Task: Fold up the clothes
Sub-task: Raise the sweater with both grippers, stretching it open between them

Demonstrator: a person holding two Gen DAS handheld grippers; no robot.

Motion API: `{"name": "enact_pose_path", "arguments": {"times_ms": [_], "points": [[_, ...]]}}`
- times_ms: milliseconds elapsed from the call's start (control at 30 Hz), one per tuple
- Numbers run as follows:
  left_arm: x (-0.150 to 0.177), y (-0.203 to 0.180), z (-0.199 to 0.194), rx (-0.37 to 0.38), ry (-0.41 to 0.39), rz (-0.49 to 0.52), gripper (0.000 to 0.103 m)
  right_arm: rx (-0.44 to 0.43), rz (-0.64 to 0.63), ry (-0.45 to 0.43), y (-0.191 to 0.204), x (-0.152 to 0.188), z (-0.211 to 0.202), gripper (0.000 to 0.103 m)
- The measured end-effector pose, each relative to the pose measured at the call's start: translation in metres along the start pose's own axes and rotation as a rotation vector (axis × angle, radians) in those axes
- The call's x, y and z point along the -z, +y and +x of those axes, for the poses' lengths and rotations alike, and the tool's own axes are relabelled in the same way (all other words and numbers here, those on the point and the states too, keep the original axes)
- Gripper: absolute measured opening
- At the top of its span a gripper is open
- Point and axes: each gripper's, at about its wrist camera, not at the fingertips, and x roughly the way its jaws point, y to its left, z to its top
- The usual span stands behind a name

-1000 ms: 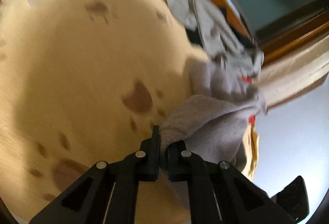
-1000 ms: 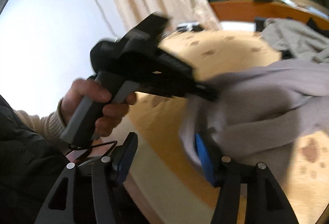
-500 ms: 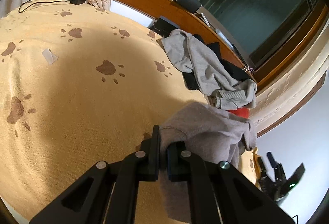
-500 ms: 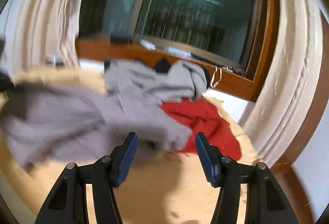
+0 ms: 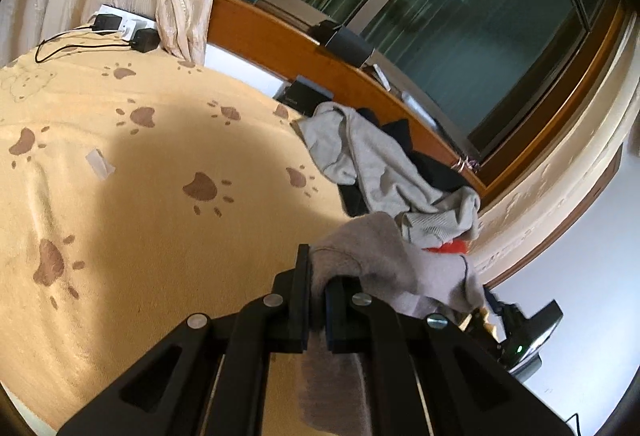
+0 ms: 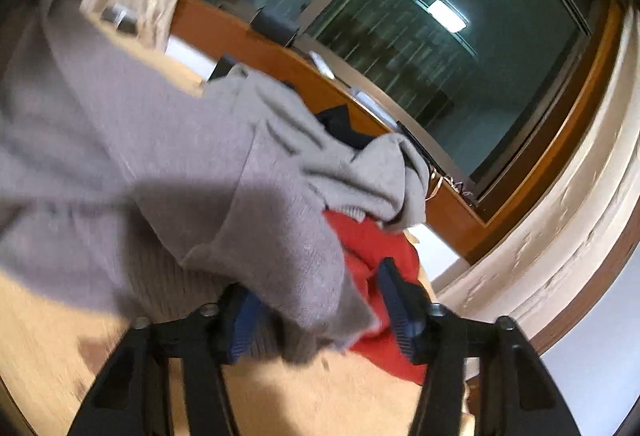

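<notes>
Left wrist view: the left gripper is clamped on a fold of the grey sweater, lifted above the bed; the paw-print cover lies bare toward the near and left edges; a clothes pile crowds the far edge.

Right wrist view: the right gripper, jaws just closing and half-wide, straddles the sweater's blurred hem without visibly pinching; a red garment lies beneath.

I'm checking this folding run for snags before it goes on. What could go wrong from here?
The right gripper has just been closing around a hanging fold of the grey sweater, with the red garment right behind it; it may pinch both. The left gripper is shut on only a small bunch of the sweater, which could slip. The sweater also hangs near the pale grey hoodie and might drag it.
</notes>
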Motion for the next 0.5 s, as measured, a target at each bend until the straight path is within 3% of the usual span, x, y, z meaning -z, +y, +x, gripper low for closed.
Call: {"name": "enact_pose_path", "arguments": {"times_ms": [33, 133, 267, 500], "points": [[-0.002, 0.0, -0.001, 0.006, -0.008, -0.004, 0.006, -0.016, 0.045, 0.01, -0.006, -0.006, 0.004, 0.011], [-0.01, -0.004, -0.009, 0.021, -0.047, 0.001, 0.006, -0.03, 0.222, -0.022, -0.031, -0.022, 0.005, 0.005], [-0.027, -0.021, -0.036, 0.027, -0.168, 0.059, 0.006, -0.018, 0.395, -0.133, -0.065, -0.047, -0.014, 0.005], [-0.062, -0.05, -0.1, 0.09, -0.37, 0.118, 0.006, 0.131, 0.43, -0.438, -0.089, -0.12, -0.09, 0.005]]}}
